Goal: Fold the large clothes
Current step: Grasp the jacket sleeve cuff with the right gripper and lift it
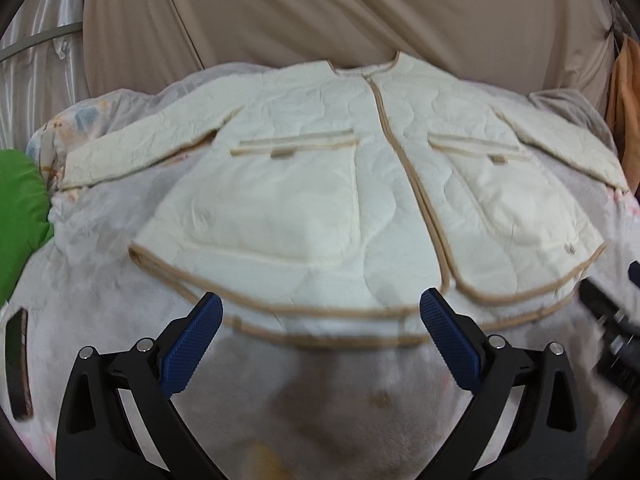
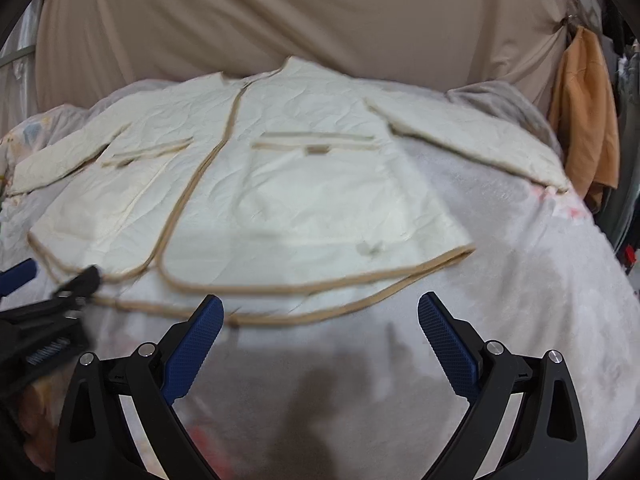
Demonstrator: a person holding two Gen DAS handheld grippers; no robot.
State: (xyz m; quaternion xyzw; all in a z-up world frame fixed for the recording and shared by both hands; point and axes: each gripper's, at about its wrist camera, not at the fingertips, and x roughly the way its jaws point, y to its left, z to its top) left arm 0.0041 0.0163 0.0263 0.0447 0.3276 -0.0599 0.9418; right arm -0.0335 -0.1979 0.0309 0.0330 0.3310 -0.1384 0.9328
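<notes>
Both claws, left gripper [image 1: 321, 307] and right gripper [image 2: 320, 306], gape empty; jacket [image 1: 320, 184] hem just ahead. Risk: pinching top layer only, dragging blanket [image 2: 520, 280].

Cream quilted jacket with tan piping [image 2: 280, 184] spread flat, front up, sleeves out, on a pale fuzzy blanket [image 2: 520, 280], right gripper [image 2: 320, 312] with blue-padded fingers wide apart near its hem, left gripper [image 2: 52, 280] at frame left, orange cloth [image 2: 584, 120] hanging right
</notes>
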